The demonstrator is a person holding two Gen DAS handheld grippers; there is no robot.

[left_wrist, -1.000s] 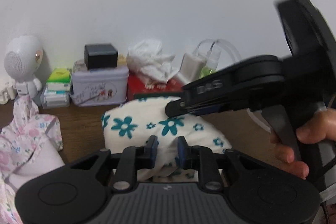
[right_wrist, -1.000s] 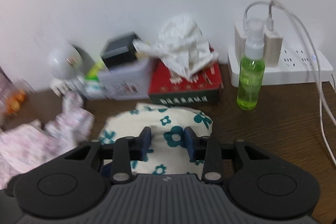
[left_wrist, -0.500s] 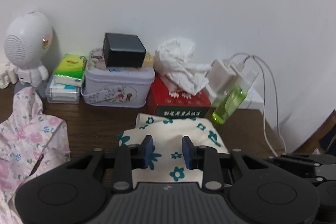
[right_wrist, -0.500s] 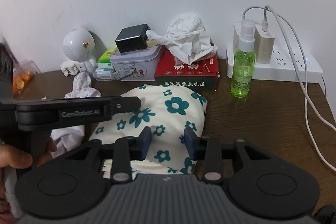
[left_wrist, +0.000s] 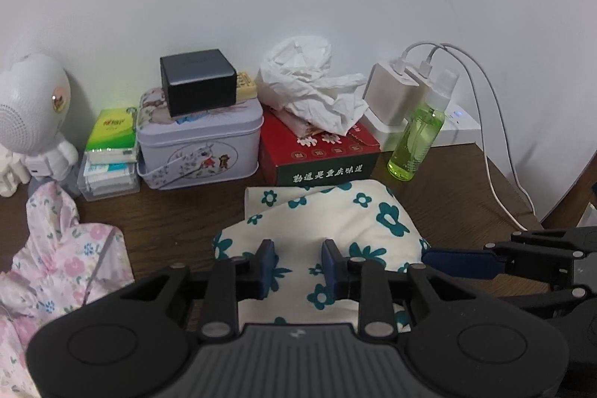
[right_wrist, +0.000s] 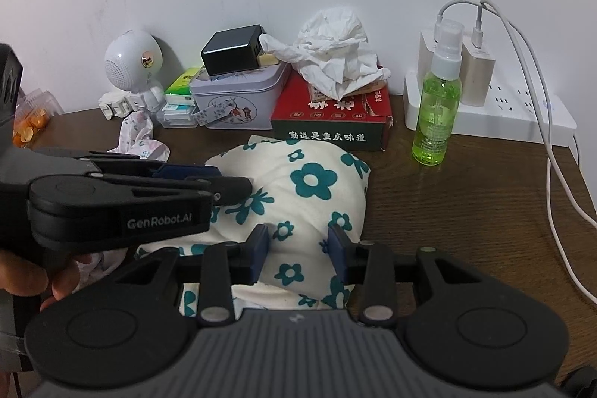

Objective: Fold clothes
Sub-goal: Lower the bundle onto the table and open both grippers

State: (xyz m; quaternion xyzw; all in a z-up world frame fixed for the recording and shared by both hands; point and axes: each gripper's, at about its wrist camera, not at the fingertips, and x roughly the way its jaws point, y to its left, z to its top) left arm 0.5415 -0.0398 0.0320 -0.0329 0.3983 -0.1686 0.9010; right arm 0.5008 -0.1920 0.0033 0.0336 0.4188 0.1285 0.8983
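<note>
Both pairs of fingers stand spread with nothing between them. The left gripper (left_wrist: 296, 262) hovers low over the near half of the cream garment with teal flowers (left_wrist: 328, 222), its blue pads apart and the cloth showing in the gap. The right gripper (right_wrist: 298, 250) does the same from the other side; in the left wrist view its fingers reach in from 3 o'clock, their tips at the bundle's right edge.

A second ago the left gripper hung higher and further left, with the right one crossing its view at 2 o'clock. Half a second ago both had swung round toward the bundle. Now both sit closer and lower over it, side by side. The garment itself has settled from a raised, rounded heap into a flatter, compact bundle on the counter (right_wrist: 466, 211), just in front of the red tissue box (right_wrist: 332, 122) at 12 o'clock.

That reads as a release: the flowered piece lies folded over itself, though whether another fold is due cannot be told from here. A pink floral garment (left_wrist: 63, 267) lies crumpled at 9 o'clock, well apart from the bundle. The green spray bottle (right_wrist: 438, 107) stands at 1 o'clock, near enough to knock.
</note>
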